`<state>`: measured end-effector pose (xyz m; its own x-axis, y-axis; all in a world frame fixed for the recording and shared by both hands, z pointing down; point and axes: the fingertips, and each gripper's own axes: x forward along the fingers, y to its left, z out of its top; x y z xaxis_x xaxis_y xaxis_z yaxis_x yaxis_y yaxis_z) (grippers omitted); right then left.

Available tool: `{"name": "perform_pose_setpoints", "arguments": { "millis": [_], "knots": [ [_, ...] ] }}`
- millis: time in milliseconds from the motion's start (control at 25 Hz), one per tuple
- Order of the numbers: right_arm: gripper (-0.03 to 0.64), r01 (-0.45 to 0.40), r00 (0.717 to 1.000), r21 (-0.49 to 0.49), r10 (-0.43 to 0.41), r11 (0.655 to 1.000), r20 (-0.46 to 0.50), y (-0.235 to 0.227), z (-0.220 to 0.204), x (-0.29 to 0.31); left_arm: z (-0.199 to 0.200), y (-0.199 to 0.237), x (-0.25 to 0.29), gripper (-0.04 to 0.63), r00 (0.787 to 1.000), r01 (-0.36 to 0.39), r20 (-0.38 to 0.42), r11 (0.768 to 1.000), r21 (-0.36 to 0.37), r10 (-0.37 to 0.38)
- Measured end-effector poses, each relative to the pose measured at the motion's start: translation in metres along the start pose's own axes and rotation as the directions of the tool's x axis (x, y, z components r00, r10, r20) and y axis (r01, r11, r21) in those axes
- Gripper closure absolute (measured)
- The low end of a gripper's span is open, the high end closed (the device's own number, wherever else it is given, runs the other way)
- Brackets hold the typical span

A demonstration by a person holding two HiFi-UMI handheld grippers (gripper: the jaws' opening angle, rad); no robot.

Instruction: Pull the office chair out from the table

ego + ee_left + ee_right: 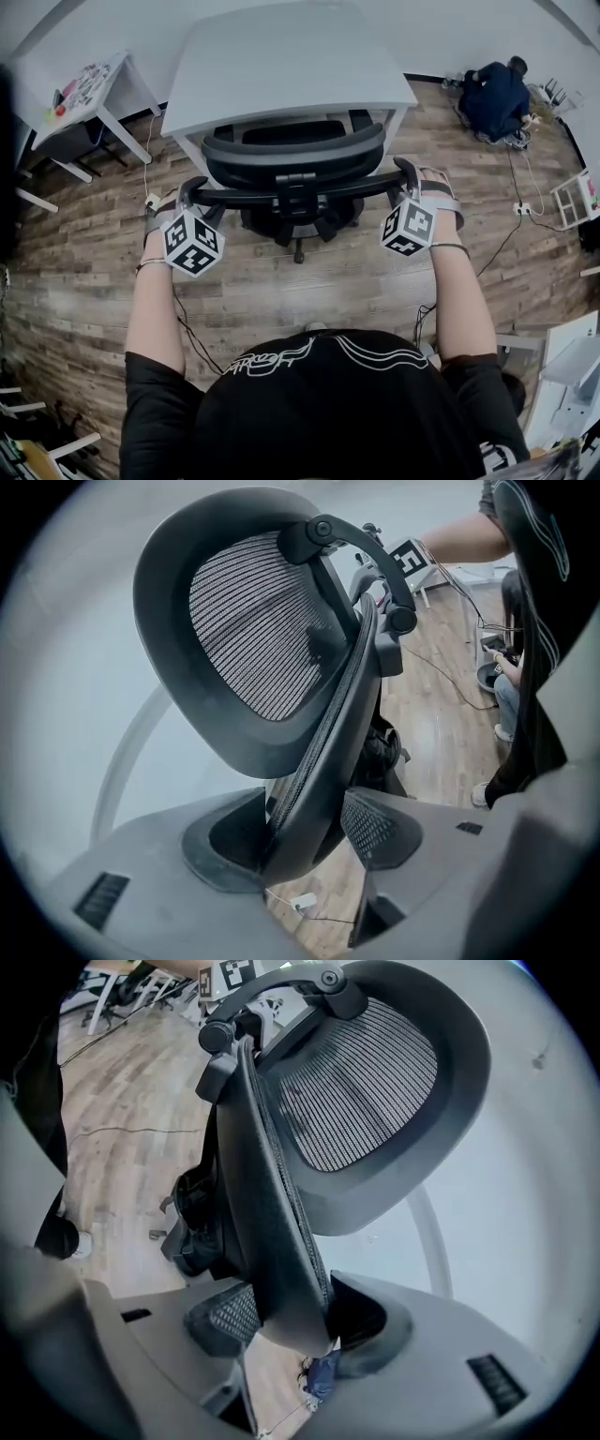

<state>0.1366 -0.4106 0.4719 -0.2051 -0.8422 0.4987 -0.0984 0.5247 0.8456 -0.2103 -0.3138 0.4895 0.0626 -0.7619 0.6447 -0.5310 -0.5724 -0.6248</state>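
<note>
A black mesh office chair (295, 159) stands with its seat tucked under the white table (281, 66). In the head view my left gripper (192, 192) is at the left edge of the chair's back and my right gripper (408, 173) at the right edge. The left gripper view shows the left gripper (305, 836) shut on the backrest's rim (328, 761), with the oval mesh headrest (253, 639) above. In the right gripper view the right gripper (286, 1321) is likewise shut on the backrest rim (272, 1232), under the headrest (375, 1091).
A person in dark blue (497, 94) crouches on the wooden floor at the back right. A small white side table (89, 84) stands at the back left. Cables (511, 225) trail over the floor, and white shelving (574, 197) stands at the right.
</note>
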Motion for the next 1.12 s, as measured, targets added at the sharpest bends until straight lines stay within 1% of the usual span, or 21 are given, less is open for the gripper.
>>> {"name": "perform_pose_setpoints", "arguments": {
  "millis": [120,320,560,800,920,1120],
  "knots": [
    [0.393,0.002,1.0,0.004,-0.002,1.0,-0.01,0.012,0.008,-0.012,-0.012,-0.007,-0.01,0.362,1.0,0.0,0.002,1.0,-0.002,0.0],
    [0.393,-0.01,0.999,0.021,0.011,1.0,-0.033,0.004,0.003,-0.023,-0.002,-0.001,-0.017,0.359,1.0,0.023,-0.006,1.0,-0.004,-0.023],
    [0.393,-0.023,0.998,0.05,0.026,0.998,-0.063,0.013,0.006,-0.042,-0.004,-0.001,-0.026,0.359,0.998,0.063,-0.012,0.997,0.035,-0.062],
    [0.393,-0.041,0.994,0.079,0.049,0.996,-0.1,0.009,0.004,-0.06,0.004,0.007,-0.034,0.359,0.995,0.102,-0.016,0.993,0.052,-0.101],
    [0.393,-0.045,0.991,0.086,0.056,0.995,-0.125,0.021,0.008,-0.075,-0.004,0.0,-0.044,0.359,0.993,0.117,-0.015,0.99,0.072,-0.117],
    [0.393,-0.015,0.99,0.088,0.027,0.996,-0.141,0.068,0.022,-0.116,-0.038,-0.037,-0.076,0.359,0.996,0.086,0.022,0.992,0.093,-0.089]
  ]
}}
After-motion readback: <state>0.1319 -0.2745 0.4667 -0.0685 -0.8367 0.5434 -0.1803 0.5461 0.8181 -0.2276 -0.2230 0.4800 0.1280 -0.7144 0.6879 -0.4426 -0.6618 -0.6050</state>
